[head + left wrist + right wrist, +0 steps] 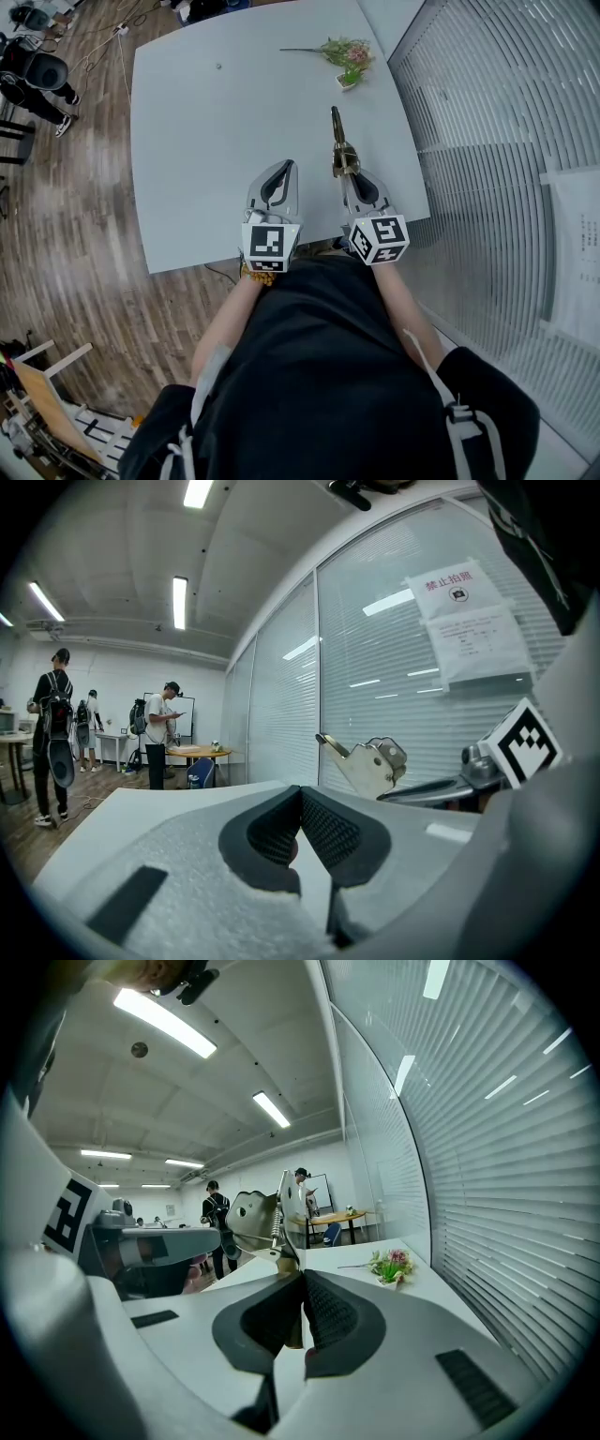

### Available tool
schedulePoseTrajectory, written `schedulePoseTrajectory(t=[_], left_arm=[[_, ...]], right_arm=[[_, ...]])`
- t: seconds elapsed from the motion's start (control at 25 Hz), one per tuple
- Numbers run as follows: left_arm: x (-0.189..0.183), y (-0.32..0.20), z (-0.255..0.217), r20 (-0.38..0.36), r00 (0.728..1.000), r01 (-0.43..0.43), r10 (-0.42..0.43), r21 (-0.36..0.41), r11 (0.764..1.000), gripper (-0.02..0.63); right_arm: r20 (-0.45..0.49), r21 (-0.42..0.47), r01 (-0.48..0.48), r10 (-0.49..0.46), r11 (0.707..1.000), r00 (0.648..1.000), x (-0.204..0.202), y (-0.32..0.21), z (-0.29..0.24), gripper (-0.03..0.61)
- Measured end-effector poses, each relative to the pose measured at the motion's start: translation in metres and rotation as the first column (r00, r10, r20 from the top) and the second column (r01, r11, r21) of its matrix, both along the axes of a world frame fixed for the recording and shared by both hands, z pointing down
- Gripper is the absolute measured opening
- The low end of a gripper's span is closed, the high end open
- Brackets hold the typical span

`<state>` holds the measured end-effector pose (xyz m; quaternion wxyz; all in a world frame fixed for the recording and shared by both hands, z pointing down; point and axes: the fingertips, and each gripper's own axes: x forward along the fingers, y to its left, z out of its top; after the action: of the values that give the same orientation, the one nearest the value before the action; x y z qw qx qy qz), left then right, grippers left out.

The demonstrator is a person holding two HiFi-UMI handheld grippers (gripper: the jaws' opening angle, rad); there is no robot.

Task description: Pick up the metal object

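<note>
The metal object (338,139) is a brass-and-steel hinged piece with a spring. It is held above the grey table (206,141), sticking out forward from my right gripper (345,174), which is shut on its near end. In the right gripper view the metal object (267,1215) rises from the pressed pads of the right gripper (302,1275). My left gripper (280,176) hovers beside it on the left, shut and holding nothing. In the left gripper view the left gripper (300,790) has its pads together, and the metal object (371,764) shows to the right.
A small potted flower sprig (348,54) lies at the table's far right. A tiny object (218,66) sits far left on the table. A glass wall with blinds (487,141) runs along the right. Several people (159,731) stand far off in the room.
</note>
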<state>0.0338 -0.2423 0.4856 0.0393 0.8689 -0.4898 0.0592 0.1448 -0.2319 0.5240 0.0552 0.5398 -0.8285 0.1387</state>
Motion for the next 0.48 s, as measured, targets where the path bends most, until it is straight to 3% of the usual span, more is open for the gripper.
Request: schedulePoseTrajectory(t=[0.48], left_arm=[[-0.0022,0.0,0.0028,-0.001,1.0,-0.003,0.003,-0.011,1.0,0.006]], right_arm=[[-0.02,-0.002,0.019,-0.019,1.0,1.0,-0.0043,0.0022,0.0023,0.003]])
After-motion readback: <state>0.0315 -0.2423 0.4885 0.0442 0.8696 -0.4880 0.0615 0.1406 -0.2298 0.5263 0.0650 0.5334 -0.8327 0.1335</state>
